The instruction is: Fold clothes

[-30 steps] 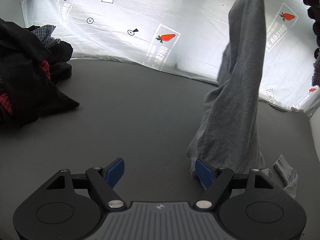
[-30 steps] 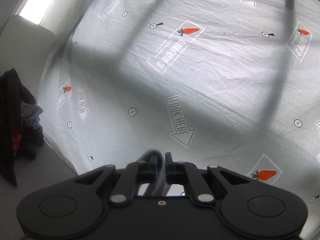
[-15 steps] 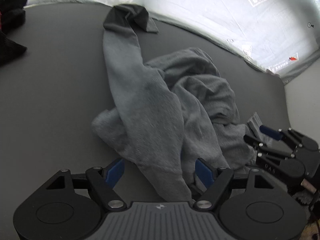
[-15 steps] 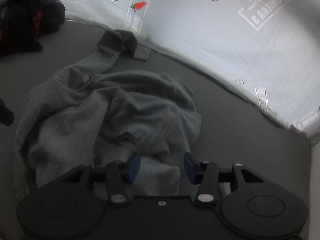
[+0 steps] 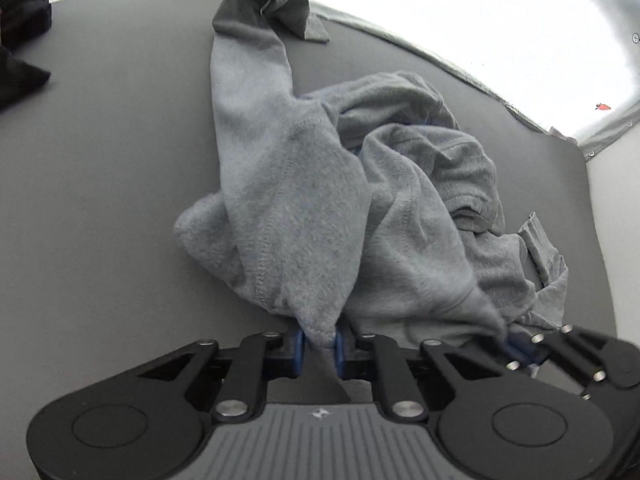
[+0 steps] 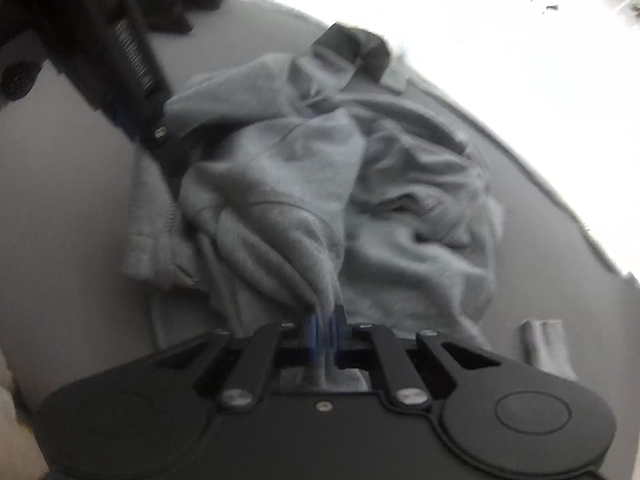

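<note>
A grey fleece sweatshirt [image 5: 320, 200] lies crumpled on the near-right of the dark table, one sleeve stretching far-left, its darker cuff [image 5: 276, 8] folded over.

Motion blur is smearing the whole right wrist view, so the blue pads [image 6: 320, 330] pinching the grey sweatshirt [image 6: 320, 200] are looking fuzzy, and the dark clothes pile [image 5: 22, 28] is getting cropped far left of the left jaws.

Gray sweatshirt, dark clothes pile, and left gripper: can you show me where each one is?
gray sweatshirt [image 5: 304, 184], left wrist view, on its long sleeve.
dark clothes pile [image 5: 24, 20], left wrist view, on the black fabric at top left.
left gripper [image 5: 320, 346], left wrist view, between its blue fingertips, pinching cloth.
</note>
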Demonstrator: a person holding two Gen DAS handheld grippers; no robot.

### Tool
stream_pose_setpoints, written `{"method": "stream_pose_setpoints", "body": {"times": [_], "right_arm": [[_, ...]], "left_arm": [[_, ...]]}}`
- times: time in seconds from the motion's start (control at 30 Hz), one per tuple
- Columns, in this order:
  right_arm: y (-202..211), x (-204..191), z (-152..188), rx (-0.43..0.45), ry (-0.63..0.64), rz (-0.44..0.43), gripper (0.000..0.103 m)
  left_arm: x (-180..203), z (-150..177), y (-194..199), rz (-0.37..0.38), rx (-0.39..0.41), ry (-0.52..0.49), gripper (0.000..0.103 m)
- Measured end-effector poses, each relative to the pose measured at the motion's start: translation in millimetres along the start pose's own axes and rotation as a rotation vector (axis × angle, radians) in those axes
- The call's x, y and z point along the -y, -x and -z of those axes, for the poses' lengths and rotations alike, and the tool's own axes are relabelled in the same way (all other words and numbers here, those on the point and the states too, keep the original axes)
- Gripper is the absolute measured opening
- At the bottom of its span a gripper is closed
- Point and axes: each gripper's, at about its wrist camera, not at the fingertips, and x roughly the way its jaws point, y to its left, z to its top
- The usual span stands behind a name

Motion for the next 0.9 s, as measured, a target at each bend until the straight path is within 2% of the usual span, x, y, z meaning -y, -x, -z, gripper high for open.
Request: {"method": "stream_pose_setpoints", "body": {"times": [0.17,0.3,0.37,0.47,0.6,0.77,0.9], "right_arm": [[72,56,-26,0.214,-0.186,0.160,0.006],[133,81,-47,0.361,-0.235,0.237,0.006],[163,88,-57,0.435,-0.243,0.274,0.006],[204,90,-68,0.527,-0.249,0.319,0.006],[257,87,-80,0.651,-0.247,0.387,0.006],[304,73,-89,0.770,-0.255,0.417,0.006],[337,64,-94,0.857,-0.255,0.390,0.006]], "left_arm": [[1,-17,49,-0.003,0.188,-0.002,0.009],[10,-45,99,0.065,0.349,0.009,0.009],[22,-62,128,0.082,0.444,-0.022,0.008],[39,-87,174,0.106,0.578,-0.070,0.006],[54,-103,229,0.164,0.714,-0.149,0.006],[67,-95,282,0.204,0.842,-0.211,0.006],[59,-88,310,0.230,0.905,-0.210,0.005]]}}
